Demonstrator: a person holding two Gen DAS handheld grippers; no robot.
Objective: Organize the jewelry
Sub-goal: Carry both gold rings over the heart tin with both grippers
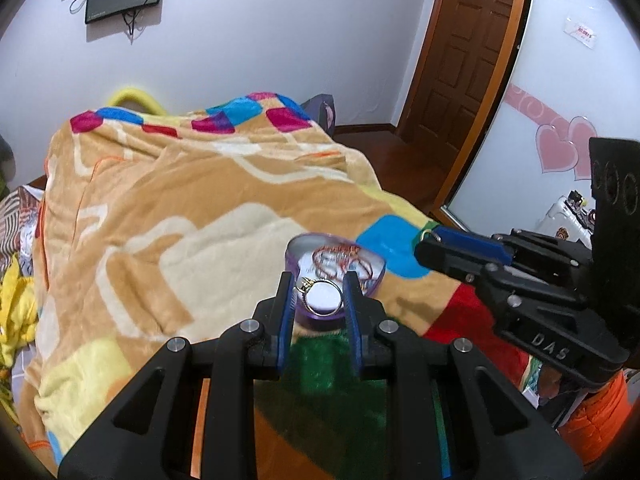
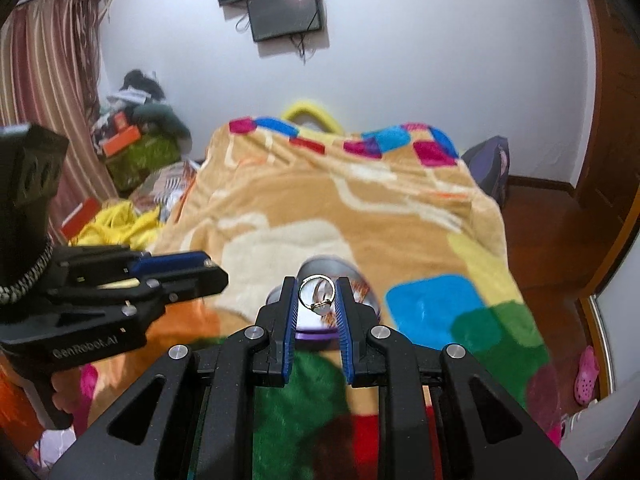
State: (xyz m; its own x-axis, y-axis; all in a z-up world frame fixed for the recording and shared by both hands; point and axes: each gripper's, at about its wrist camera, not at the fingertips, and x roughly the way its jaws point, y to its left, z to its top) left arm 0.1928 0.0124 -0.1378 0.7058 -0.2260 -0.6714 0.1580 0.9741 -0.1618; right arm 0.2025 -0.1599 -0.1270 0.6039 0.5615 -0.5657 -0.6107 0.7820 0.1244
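Here, line by line:

Left gripper [image 1: 319,286]: its two blue-padded fingers are drawn in on a gold ring [image 1: 323,299], which sits pinched between the pads, its hoop facing the camera and a small setting at its upper left edge.

Right gripper [image 2: 317,294]: the jaws are likewise narrowed around a second gold ring [image 2: 317,292], held upright between the blue pads, with a pale stone at the bottom of the hoop.

Right gripper seen from the left camera [image 1: 430,245]: it reaches in from the right, and a small gold loop shows at its tip.

Left gripper seen from the right camera [image 2: 214,270]: it comes in from the left, side on, near the box; from this angle I cannot tell what it holds.

Box [image 1: 294,258]: a purple, heart-shaped jewelry box with a pale lining, lying open on the blanket directly beyond both sets of fingertips.

In the box: a tangle of thin red-orange bracelets [image 1: 340,260] lying on the lining.

Rings and box: both rings hang above the near side of the box; whether either touches it cannot be told.

Blanket [image 1: 200,220]: a tan fleece with cream shapes and blue, red, green, yellow and magenta patches, spread over a bed.

Wall: two dark screens [image 2: 286,12] mounted high, with cables hanging below.

Door [image 1: 468,52]: brown wood, to the right.
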